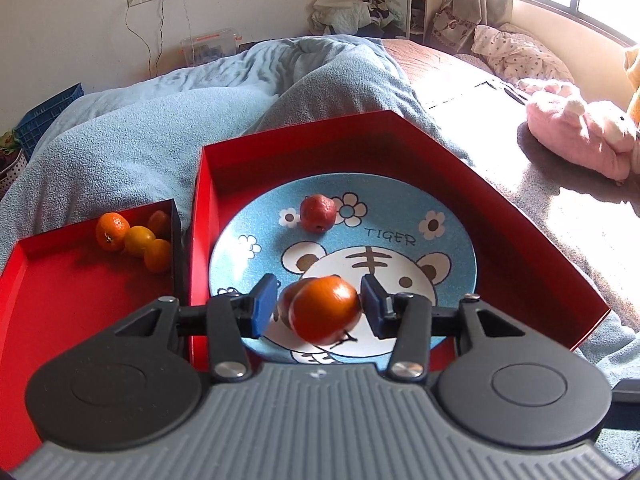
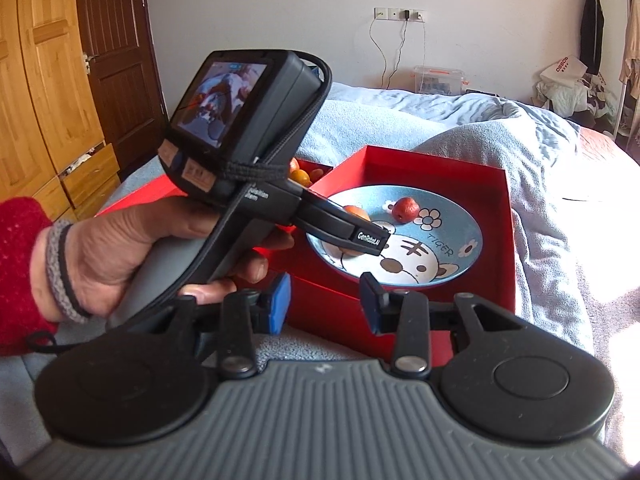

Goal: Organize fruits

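A blue tiger plate (image 1: 440, 264) lies in a large red tray (image 1: 500, 216). My left gripper (image 1: 318, 310) hovers over the plate with its blue pads on either side of an orange tangerine (image 1: 326, 314); the left pad stands off it, so it is open around the fruit. A second fruit (image 1: 286, 302) hides behind the tangerine. A small red fruit (image 1: 318, 213) lies at the plate's far side. Several tangerines (image 1: 132, 240) sit in a smaller red tray (image 1: 60, 280) to the left. My right gripper (image 2: 326, 306) is open and empty, in front of the large tray (image 2: 496, 240).
The trays rest on a bed with a rumpled light-blue blanket (image 1: 160, 120). A pink plush toy (image 1: 580, 136) lies at the right. In the right wrist view the hand holding the left gripper's handle (image 2: 240, 168) fills the left side.
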Demonstrator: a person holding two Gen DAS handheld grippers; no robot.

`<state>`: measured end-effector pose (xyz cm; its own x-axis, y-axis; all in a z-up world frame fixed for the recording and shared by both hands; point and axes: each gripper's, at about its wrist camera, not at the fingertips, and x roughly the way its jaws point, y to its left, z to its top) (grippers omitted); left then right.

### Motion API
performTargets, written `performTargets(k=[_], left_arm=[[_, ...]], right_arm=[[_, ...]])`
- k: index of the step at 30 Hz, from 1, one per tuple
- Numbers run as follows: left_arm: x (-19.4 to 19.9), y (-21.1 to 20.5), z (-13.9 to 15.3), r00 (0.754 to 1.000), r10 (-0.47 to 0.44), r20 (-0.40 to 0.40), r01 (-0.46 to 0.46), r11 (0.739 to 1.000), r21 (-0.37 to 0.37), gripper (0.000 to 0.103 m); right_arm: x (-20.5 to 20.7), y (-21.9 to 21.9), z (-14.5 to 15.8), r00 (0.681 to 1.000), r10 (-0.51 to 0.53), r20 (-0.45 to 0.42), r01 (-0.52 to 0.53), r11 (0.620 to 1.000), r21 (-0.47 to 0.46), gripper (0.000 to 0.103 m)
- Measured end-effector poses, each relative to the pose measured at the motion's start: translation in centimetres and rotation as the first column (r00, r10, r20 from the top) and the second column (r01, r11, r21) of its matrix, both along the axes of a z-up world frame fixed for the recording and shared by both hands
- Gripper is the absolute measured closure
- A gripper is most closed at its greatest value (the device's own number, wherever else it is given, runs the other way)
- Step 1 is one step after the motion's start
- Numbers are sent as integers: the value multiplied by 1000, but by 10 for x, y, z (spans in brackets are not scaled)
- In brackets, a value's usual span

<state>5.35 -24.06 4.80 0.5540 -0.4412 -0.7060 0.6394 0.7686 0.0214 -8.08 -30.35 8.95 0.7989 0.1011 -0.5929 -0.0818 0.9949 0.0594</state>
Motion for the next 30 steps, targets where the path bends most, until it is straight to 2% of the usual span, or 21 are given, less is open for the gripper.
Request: performTargets(k=[2, 8, 11, 14, 19, 27, 30], left_arm=[[-1, 4, 4, 1000, 2, 5, -2, 1000, -20, 37], [-2, 24, 19, 998, 53, 33, -52, 998, -42, 36], [1, 52, 30, 996, 78, 41, -74, 994, -80, 36], [7, 82, 35, 991, 119, 63, -114, 991, -74, 36], [19, 125, 28, 980, 183, 84, -178, 982, -57, 36], [41, 161, 5, 961, 264, 78, -261, 964, -49, 37], [49, 171, -7, 954, 292, 73, -291, 956, -32, 37]], right_arm=[[4, 1, 2, 1000, 2, 4, -2, 1000, -5, 61], [21, 9, 6, 1000, 25, 7, -25, 1000, -19, 61], [27, 14, 6, 999, 48, 7, -48, 999, -19, 61], [34, 23, 0, 997, 82, -10, -82, 996, -17, 61], [47, 42, -8, 990, 134, -39, -134, 991, -11, 61], [65, 70, -12, 977, 201, -74, -200, 980, 15, 61], [71, 77, -11, 965, 255, -59, -249, 964, 90, 61]])
